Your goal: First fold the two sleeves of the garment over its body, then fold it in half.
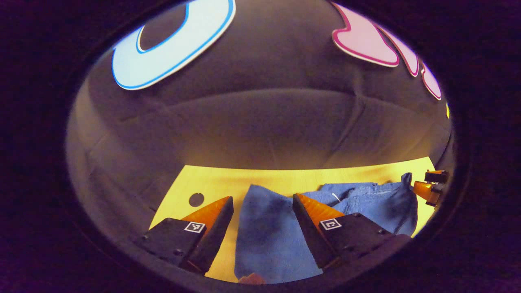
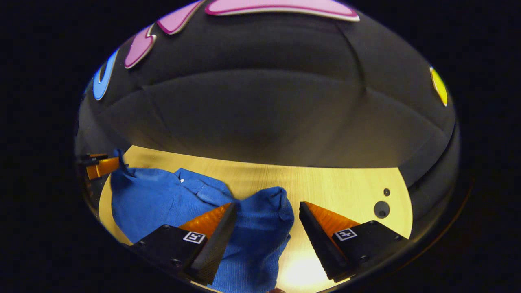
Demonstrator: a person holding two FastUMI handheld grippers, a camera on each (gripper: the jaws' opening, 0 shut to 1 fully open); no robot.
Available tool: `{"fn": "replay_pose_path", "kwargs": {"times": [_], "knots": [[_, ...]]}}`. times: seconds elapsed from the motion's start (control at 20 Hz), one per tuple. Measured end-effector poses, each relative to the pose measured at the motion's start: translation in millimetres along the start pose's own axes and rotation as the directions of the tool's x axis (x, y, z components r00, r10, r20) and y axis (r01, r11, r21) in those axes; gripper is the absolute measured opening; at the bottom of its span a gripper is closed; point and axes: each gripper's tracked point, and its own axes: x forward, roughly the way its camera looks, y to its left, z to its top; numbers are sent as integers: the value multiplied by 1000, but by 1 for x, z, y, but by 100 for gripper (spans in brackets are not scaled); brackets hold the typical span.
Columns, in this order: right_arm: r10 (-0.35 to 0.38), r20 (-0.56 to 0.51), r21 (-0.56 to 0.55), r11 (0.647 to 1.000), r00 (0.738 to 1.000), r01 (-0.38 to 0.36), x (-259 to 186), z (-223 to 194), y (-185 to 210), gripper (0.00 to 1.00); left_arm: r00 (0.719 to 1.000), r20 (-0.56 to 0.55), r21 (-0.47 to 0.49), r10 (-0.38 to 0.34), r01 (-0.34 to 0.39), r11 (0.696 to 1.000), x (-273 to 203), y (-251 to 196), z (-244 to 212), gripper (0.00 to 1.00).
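A blue knit garment (image 1: 358, 203) lies crumpled on the yellow wooden table (image 1: 285, 177). In the left gripper view my left gripper (image 1: 262, 199) stands open low over the table, and a flap of the garment (image 1: 264, 232) runs between its spread fingers without being pinched. The right gripper (image 1: 431, 187) shows at the far right, beside the garment's raised edge. In the right gripper view my right gripper (image 2: 268, 205) is open too, with a bunched end of the garment (image 2: 260, 228) lying between its fingers, nearer the left one. The left gripper (image 2: 99, 165) shows at the far left, at the cloth's far corner.
The table (image 2: 333, 183) has a round hole (image 1: 196, 199) near its left side in the left gripper view, and a round hole (image 2: 381, 209) with a smaller one above it in the right gripper view. The black cloth wall rises just behind the table's far edge.
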Motion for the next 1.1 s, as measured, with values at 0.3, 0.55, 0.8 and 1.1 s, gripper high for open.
{"fn": "replay_pose_path", "kwargs": {"times": [0.3,0.55,0.8,1.1], "knots": [[22,73,-110,994,997,-14,-64,23,23,99,998,66,-18,-19,20,1000,-33,-16,-9,85],[12,212,-126,992,977,15,-176,41,46,98,981,171,-70,-96,109,992,-91,0,12,85],[-1,373,-85,996,928,36,-303,23,71,98,945,278,-144,-172,218,965,-186,20,-9,85],[-3,498,-35,999,867,24,-448,-7,89,96,908,383,-81,-170,217,973,-313,42,-73,85]]}}
